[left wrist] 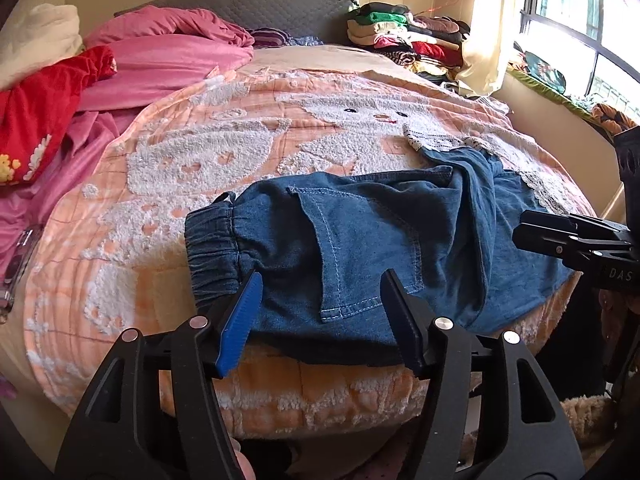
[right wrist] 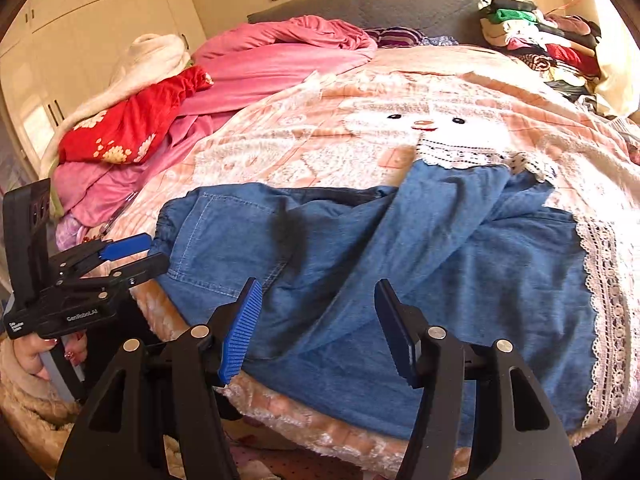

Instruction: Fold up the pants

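Blue denim pants (left wrist: 360,220) with white lace hems (right wrist: 604,300) lie crosswise on an orange-and-white blanket (left wrist: 180,152), along the near edge of the bed. The elastic waistband (left wrist: 212,248) is at the left and one leg is folded loosely over the other (right wrist: 440,260). My left gripper (left wrist: 322,280) hovers open over the waist end by the back pocket, with nothing pinched. My right gripper (right wrist: 318,286) hovers open over the leg part, also without a hold. Each gripper shows in the other's view: the right (left wrist: 532,228), the left (right wrist: 136,256), which a hand (right wrist: 36,356) holds.
A pink quilt (left wrist: 168,60) and a red flowered garment (left wrist: 44,108) are heaped at the left of the bed. Stacked clothes (left wrist: 400,32) sit at the back right by the grey headboard (left wrist: 260,8). A window (left wrist: 580,20) is at the right, white wardrobes (right wrist: 100,20) at the left.
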The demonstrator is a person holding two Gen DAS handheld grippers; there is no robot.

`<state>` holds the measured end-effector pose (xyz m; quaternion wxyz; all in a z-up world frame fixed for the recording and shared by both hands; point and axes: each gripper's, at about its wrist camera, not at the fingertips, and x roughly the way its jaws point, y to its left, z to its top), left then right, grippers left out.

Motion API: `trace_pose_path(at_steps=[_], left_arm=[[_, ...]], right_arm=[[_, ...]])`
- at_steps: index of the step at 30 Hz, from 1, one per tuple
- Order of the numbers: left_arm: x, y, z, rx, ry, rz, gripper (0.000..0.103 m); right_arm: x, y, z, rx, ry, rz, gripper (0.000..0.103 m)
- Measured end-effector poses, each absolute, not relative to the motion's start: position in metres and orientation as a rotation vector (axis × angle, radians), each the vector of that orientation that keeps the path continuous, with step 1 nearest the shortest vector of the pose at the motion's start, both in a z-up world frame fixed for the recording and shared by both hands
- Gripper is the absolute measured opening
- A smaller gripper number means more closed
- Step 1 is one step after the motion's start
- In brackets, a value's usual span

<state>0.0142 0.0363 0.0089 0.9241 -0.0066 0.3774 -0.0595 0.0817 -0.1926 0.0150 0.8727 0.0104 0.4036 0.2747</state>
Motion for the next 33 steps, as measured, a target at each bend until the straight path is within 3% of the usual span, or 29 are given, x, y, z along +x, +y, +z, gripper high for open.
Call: trace_pose_path(at_steps=[16,33], left_arm=[[0.021,0.0,0.021,-0.031,0.765,-0.248,0.057],[0.056,-0.061,-0.003,-0.023,0.848,-0.428,0.056]], right_arm=[[0.089,-0.232,0.02,0.07,0.81,0.486,0.058],[0.132,-0.237,0.033,0.034,0.785,0.45,0.058]])
